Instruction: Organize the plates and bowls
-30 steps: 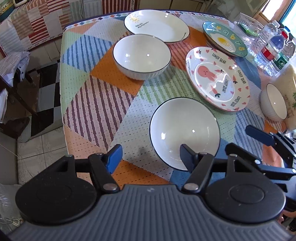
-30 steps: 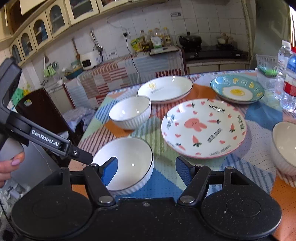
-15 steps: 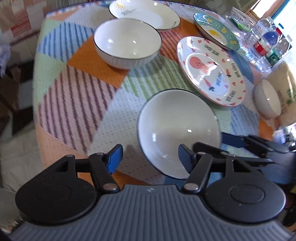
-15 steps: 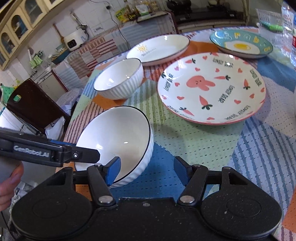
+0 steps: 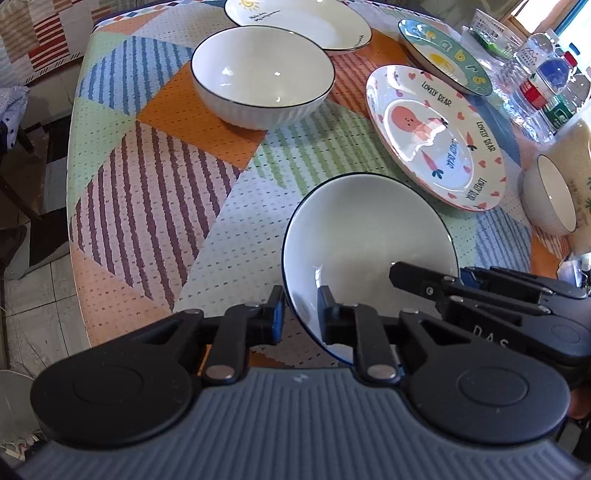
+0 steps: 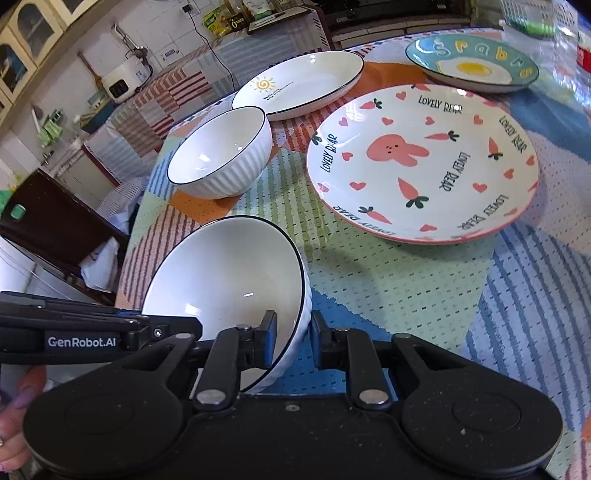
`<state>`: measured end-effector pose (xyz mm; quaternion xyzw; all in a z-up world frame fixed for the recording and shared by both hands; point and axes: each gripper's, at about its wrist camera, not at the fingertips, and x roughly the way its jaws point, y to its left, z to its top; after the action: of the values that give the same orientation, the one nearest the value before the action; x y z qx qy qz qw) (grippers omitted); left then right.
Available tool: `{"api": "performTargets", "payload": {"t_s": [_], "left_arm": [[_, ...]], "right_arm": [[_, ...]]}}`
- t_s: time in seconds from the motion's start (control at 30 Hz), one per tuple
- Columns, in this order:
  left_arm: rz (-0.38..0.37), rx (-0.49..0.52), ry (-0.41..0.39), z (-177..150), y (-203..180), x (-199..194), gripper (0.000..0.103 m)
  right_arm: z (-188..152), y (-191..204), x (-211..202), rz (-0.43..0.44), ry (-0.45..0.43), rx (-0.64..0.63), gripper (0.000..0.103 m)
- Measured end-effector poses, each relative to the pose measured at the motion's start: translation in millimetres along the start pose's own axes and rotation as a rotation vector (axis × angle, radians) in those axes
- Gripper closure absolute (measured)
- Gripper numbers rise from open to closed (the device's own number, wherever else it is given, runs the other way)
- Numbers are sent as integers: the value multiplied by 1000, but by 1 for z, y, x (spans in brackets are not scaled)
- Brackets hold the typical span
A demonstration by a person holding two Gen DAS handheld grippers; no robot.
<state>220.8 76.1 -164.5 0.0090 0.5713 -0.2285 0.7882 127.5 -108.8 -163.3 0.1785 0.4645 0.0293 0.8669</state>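
Observation:
A white ribbed bowl with a dark rim (image 5: pixel 369 236) (image 6: pixel 225 284) is near the table's front edge, tilted. My left gripper (image 5: pixel 300 314) is shut on its left rim. My right gripper (image 6: pixel 290 334) is shut on its right rim and also shows in the left wrist view (image 5: pixel 461 284). A second white bowl (image 5: pixel 262 74) (image 6: pixel 219 151) stands further back. A bunny plate (image 5: pixel 436 136) (image 6: pixel 424 162), a white sun plate (image 5: pixel 299 22) (image 6: pixel 299 85) and a blue egg plate (image 5: pixel 447 61) (image 6: pixel 472 62) lie beyond. A small bowl (image 5: pixel 550 195) sits at the right.
The table wears a patchwork cloth (image 5: pixel 155 155). Water bottles (image 5: pixel 546 70) and a clear basket (image 5: pixel 487 29) crowd the far right corner. A dark chair (image 6: pixel 55 218) stands left of the table. The table's left edge drops to tiled floor (image 5: pixel 33 295).
Both grippers have closed from open onto opposite rims of the near bowl. The bowl now tilts up off the cloth.

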Motion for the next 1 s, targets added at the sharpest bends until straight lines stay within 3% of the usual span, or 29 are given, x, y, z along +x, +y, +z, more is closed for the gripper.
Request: {"api": "performTargets", "payload": {"t_s": [0.13, 0.6, 0.73, 0.8, 0.83, 0.87, 0.93, 1.0], "left_arm": [[7, -38, -15, -4, 1, 3, 89], [18, -53, 17, -7, -7, -2, 89], [-16, -64, 51, -5, -3, 2, 86], [-20, -52, 57, -3, -3, -1, 80], [-22, -31, 57, -2, -4, -5, 70], [-20, -12, 51, 1, -3, -11, 64], [-3, 34, 34, 8, -1, -30, 50], [4, 78, -9, 19, 2, -52, 45]], "right_arm": [[2, 4, 9, -37, 14, -24, 86], [1, -4, 1, -4, 7, 4, 87], [2, -4, 5, -3, 31, -3, 87], [3, -5, 5, 12, 38, -13, 83], [4, -6, 4, 18, 36, -13, 75], [7, -7, 1, 21, 46, -27, 54], [12, -7, -13, -11, 53, -81, 37], [20, -8, -35, -30, 28, -161, 36]]}}
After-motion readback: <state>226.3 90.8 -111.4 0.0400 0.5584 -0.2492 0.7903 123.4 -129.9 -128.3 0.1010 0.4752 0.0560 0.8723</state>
